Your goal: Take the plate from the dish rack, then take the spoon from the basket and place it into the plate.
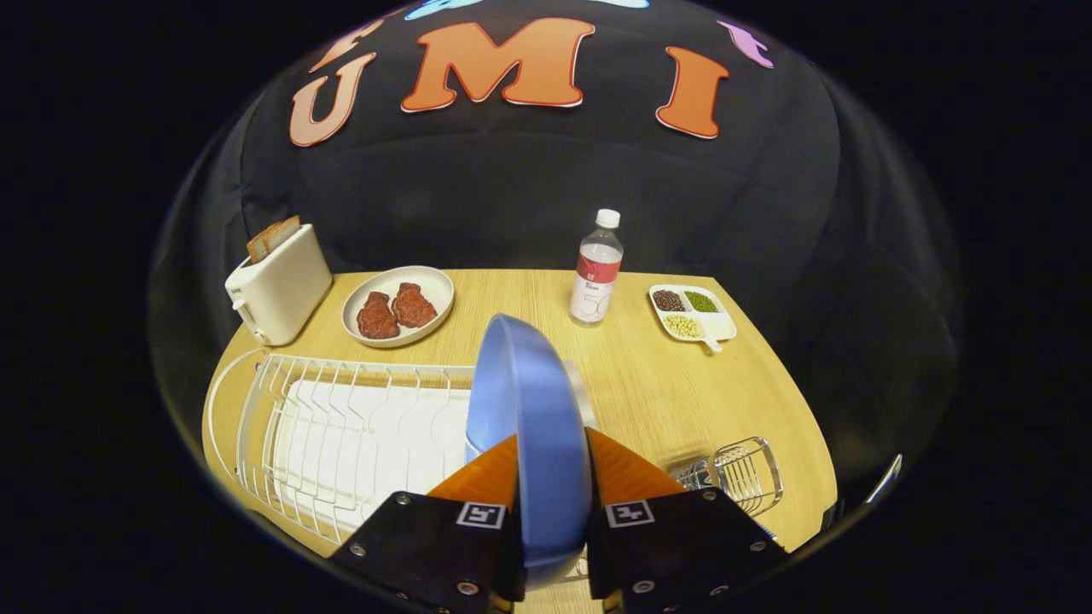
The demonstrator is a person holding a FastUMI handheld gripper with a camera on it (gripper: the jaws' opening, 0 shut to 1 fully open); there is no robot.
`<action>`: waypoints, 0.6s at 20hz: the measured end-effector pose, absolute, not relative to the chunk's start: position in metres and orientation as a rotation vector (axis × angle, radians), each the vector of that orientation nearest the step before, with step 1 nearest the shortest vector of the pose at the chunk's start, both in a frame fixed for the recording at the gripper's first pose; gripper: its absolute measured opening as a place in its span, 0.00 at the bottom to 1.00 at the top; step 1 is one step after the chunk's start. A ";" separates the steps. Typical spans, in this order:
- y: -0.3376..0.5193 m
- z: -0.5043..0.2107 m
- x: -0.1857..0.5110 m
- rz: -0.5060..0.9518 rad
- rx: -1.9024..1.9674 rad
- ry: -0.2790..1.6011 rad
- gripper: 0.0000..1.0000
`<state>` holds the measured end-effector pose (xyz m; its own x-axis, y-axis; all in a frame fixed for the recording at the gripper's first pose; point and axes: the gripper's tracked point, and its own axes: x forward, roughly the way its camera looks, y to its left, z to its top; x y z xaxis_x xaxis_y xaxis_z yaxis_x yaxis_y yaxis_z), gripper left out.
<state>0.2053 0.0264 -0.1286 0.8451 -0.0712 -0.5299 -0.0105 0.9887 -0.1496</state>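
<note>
Gripper clamps blue plate on edge, just right of dish rack. Thin rim grip; tilting could let plate slip onto rack wires.

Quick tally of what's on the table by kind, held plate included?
Plates and dishes: 3 (blue plate clamped between the gripper fingers, steak plate, divided bean dish)
Wire racks and baskets: 2 (dish rack, basket)
Toaster: 1
Bottle: 1
Total: 7

basket contents unclear, plate partly hiding rack
</note>
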 end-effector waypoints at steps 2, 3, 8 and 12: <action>0.024 -0.113 0.207 -0.058 -0.220 0.526 0.28; 0.027 -0.104 0.208 -0.071 -0.248 0.503 0.28; 0.034 -0.078 0.191 -0.071 -0.229 0.465 0.28; 0.040 -0.066 0.150 -0.043 -0.175 0.467 0.27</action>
